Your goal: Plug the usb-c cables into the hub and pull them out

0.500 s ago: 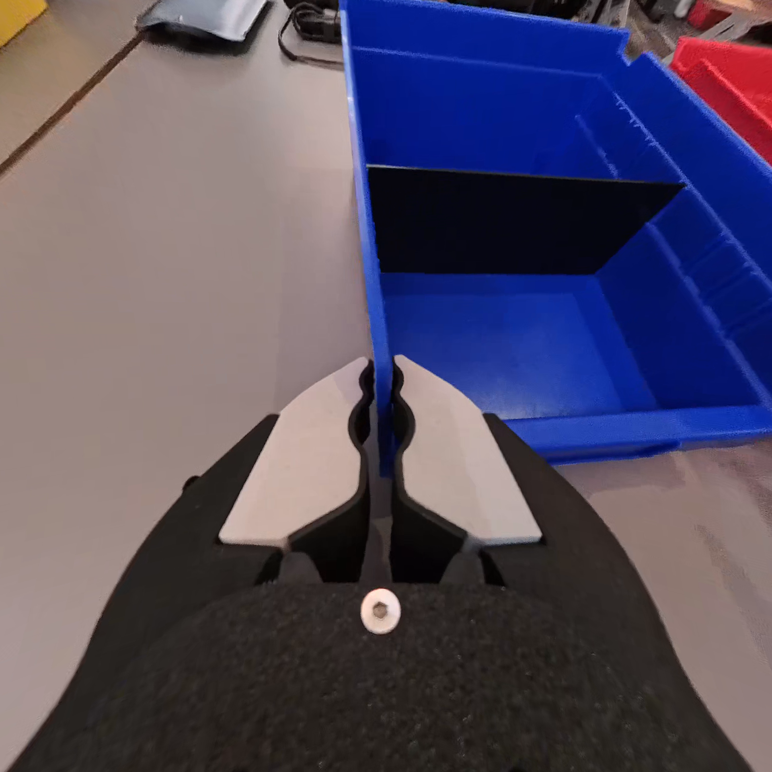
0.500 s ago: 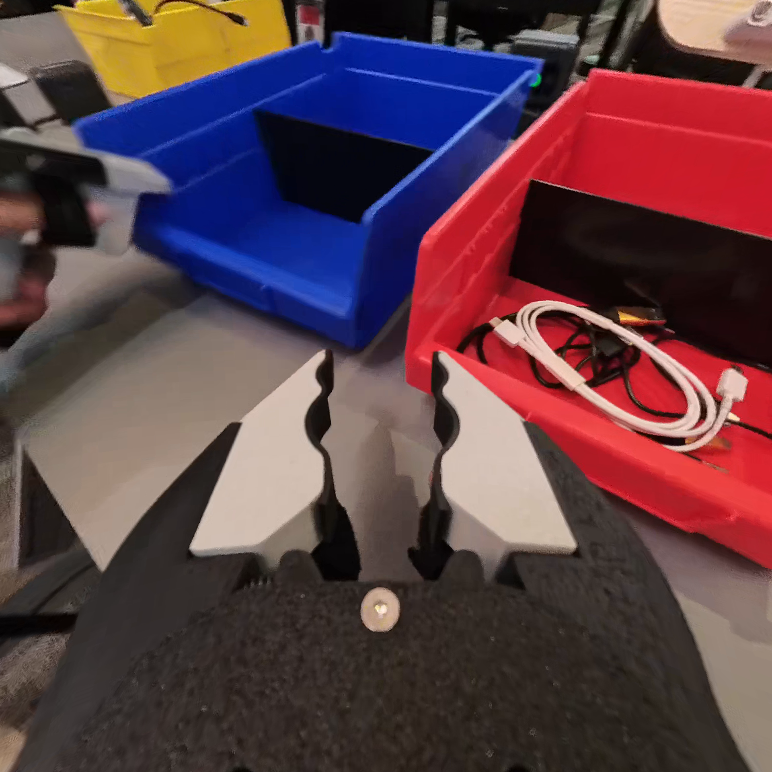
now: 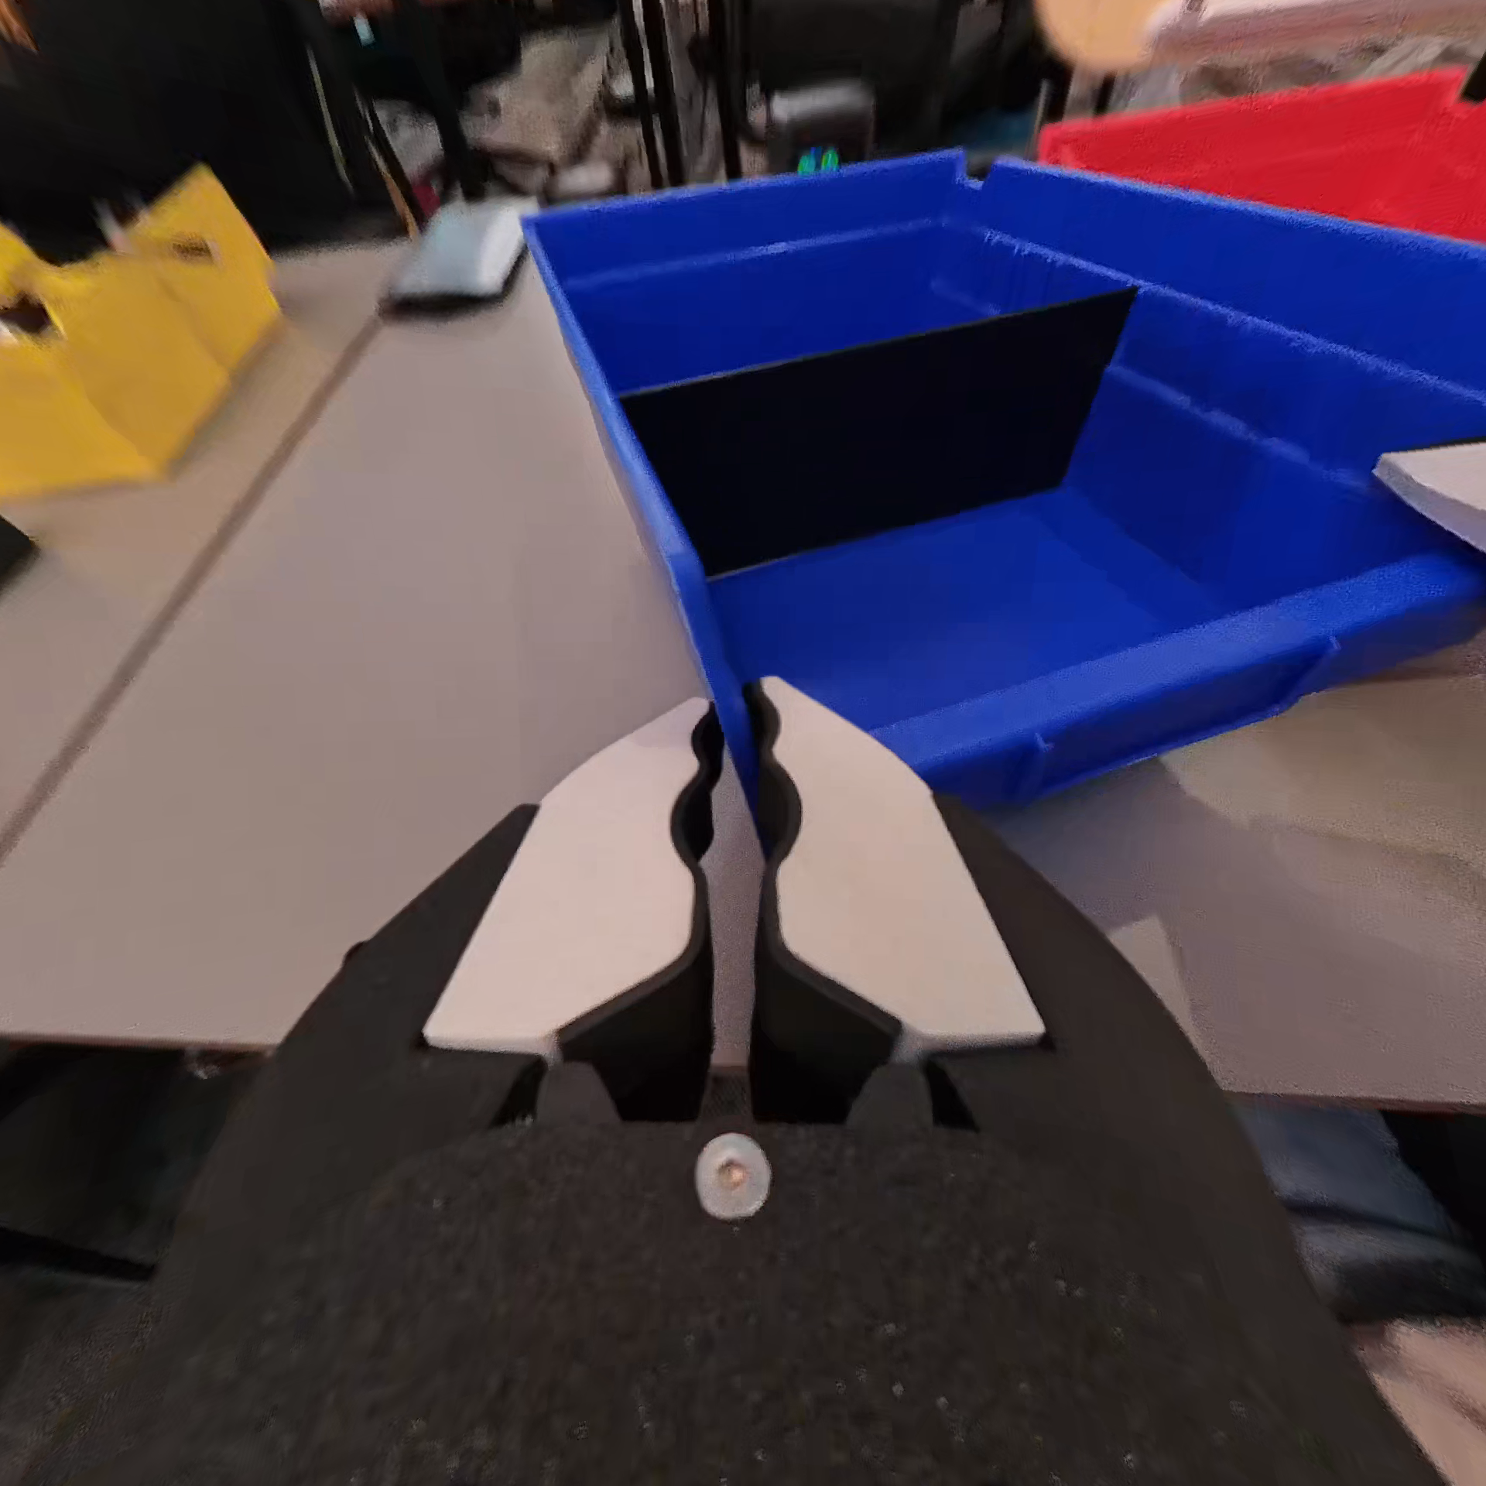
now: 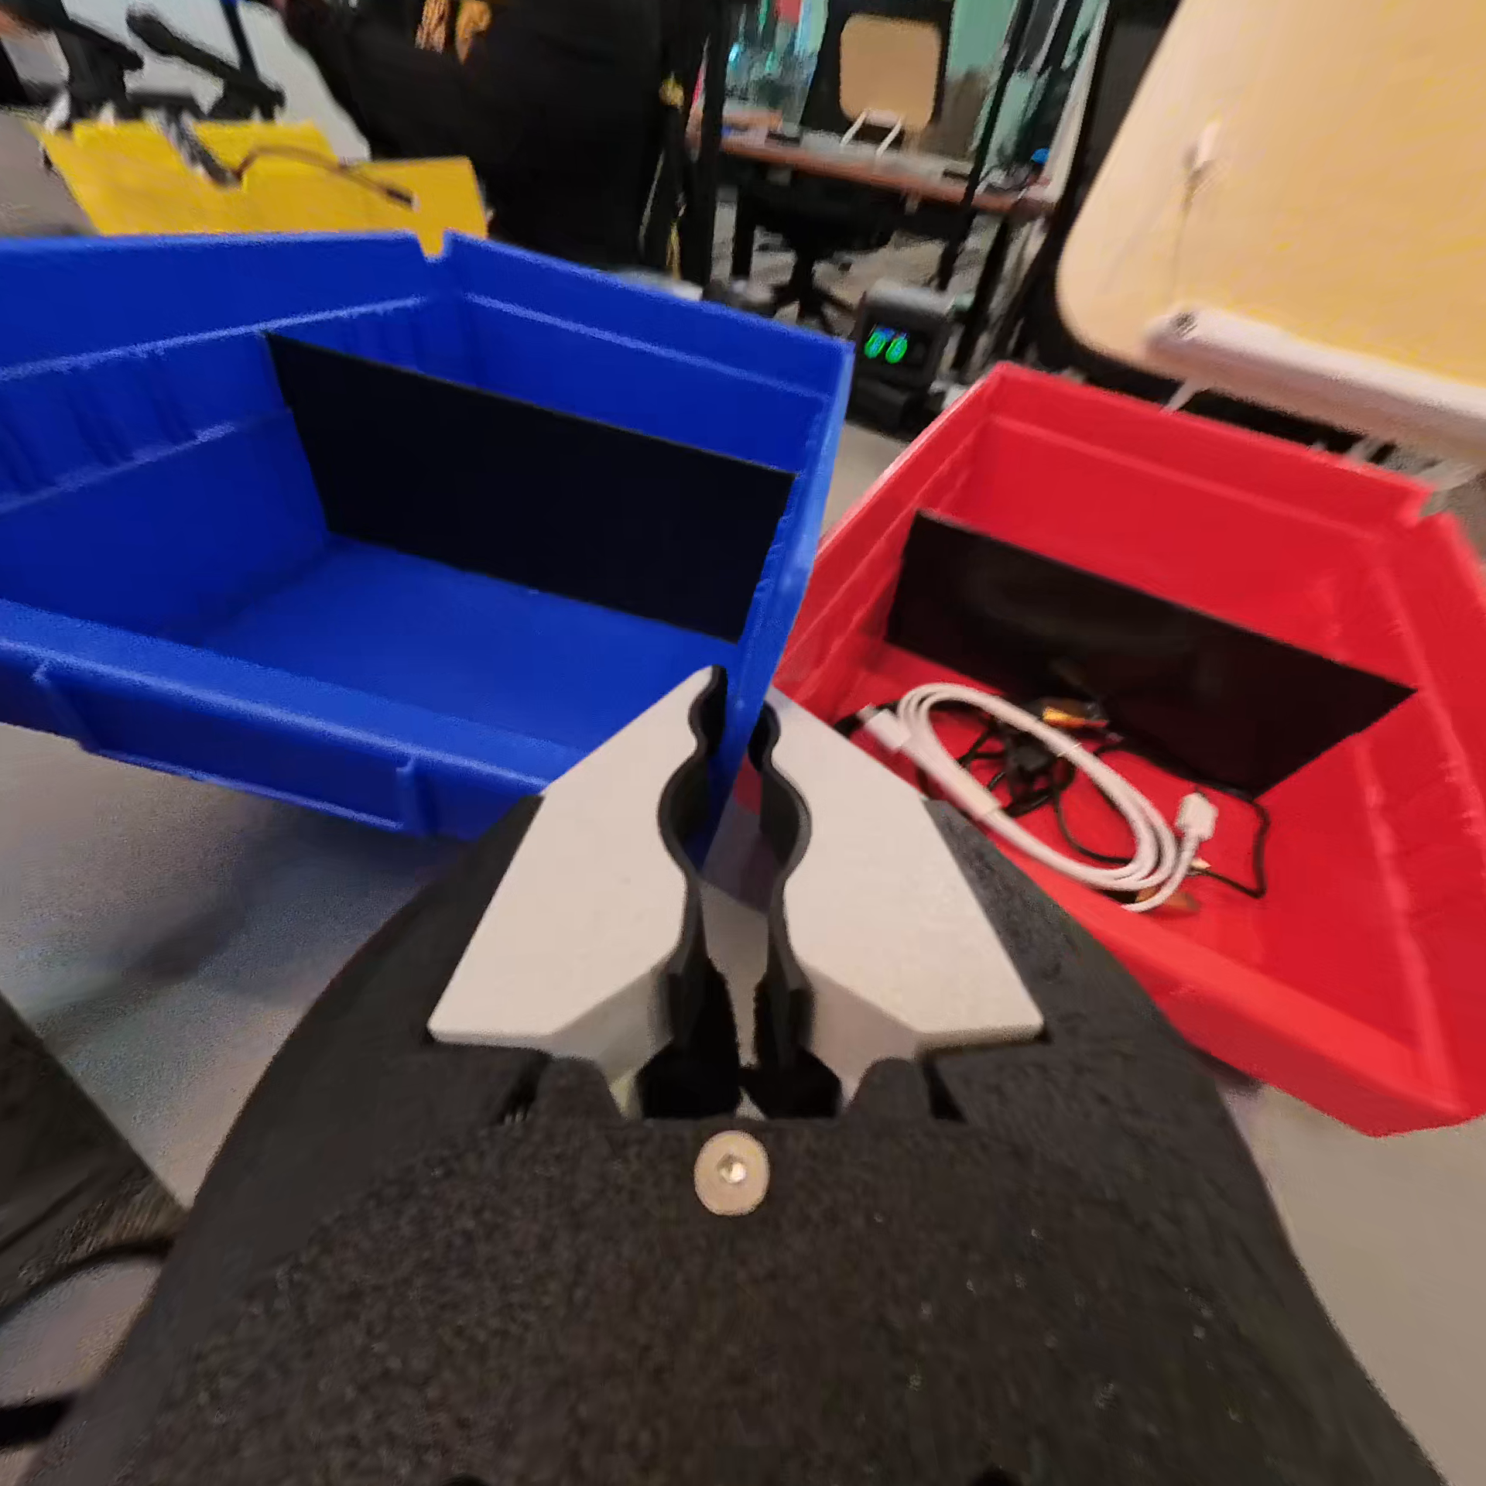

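A coiled white usb-c cable (image 4: 1045, 792) lies on tangled black cables (image 4: 1025, 776) in the front compartment of the red bin (image 4: 1327, 1013). I cannot pick out a hub in either view. My right gripper (image 4: 740, 695) is shut and empty, above the table in front of the gap between the blue bin (image 4: 241, 724) and the red bin. My left gripper (image 3: 736, 699) is shut and empty, at the near left corner of the blue bin (image 3: 1045, 708). One finger of the right gripper (image 3: 1439, 494) shows at the right edge of the left wrist view.
The blue bin is empty, with a black divider (image 3: 868, 450) across it. The red bin (image 3: 1286, 161) stands to its right. Yellow bins (image 3: 121, 378) stand far left, one holding a cable (image 4: 322, 165). The grey table's near edge (image 3: 121, 1045) lies below my left gripper. Chairs and desks stand behind. My right fingertips sit around 20 cm from my left ones.
My right gripper has shut from open and shifted left toward the blue bin's right wall. My left gripper has pulled back and tilted up, so the table's near edge now shows.
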A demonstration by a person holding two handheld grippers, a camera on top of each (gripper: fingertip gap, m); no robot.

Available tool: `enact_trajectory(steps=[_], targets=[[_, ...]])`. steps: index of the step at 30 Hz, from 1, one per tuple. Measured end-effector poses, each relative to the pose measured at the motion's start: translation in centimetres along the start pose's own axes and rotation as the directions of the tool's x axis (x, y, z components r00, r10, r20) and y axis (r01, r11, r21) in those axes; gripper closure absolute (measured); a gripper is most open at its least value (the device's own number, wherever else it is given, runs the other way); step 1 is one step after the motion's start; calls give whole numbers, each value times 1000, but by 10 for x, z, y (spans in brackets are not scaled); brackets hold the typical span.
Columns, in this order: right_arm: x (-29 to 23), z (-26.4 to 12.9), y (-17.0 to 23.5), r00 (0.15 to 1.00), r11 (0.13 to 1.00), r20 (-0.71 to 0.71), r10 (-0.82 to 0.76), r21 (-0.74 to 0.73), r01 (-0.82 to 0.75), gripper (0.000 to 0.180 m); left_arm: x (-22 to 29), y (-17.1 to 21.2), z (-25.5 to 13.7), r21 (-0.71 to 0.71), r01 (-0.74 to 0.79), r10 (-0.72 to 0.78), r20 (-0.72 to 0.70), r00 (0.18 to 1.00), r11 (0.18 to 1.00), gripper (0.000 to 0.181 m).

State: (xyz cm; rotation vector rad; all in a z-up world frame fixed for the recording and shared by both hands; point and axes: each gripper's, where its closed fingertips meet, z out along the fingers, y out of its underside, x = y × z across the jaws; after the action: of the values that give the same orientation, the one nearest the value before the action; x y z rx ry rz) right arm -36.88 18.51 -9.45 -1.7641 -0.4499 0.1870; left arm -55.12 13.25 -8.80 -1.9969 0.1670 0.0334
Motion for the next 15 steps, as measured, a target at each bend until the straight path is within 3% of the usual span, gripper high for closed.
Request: enact_trajectory(steps=[4, 9, 15], targets=[[24, -24, -42, 998, 991, -35, 55, 127, -50, 177, 17, -55, -26, 161, -126, 118, 58, 991, 979, 176], [78, -68, -108, 987, 948, -133, 88, 316, -42, 177, 57, -141, -56, 397, -223, 199, 103, 975, 890, 176], [186, -140, -161, 942, 898, -323, 94, 436, 60, 176, 161, -223, -44, 574, -186, 261, -51, 964, 798, 176]])
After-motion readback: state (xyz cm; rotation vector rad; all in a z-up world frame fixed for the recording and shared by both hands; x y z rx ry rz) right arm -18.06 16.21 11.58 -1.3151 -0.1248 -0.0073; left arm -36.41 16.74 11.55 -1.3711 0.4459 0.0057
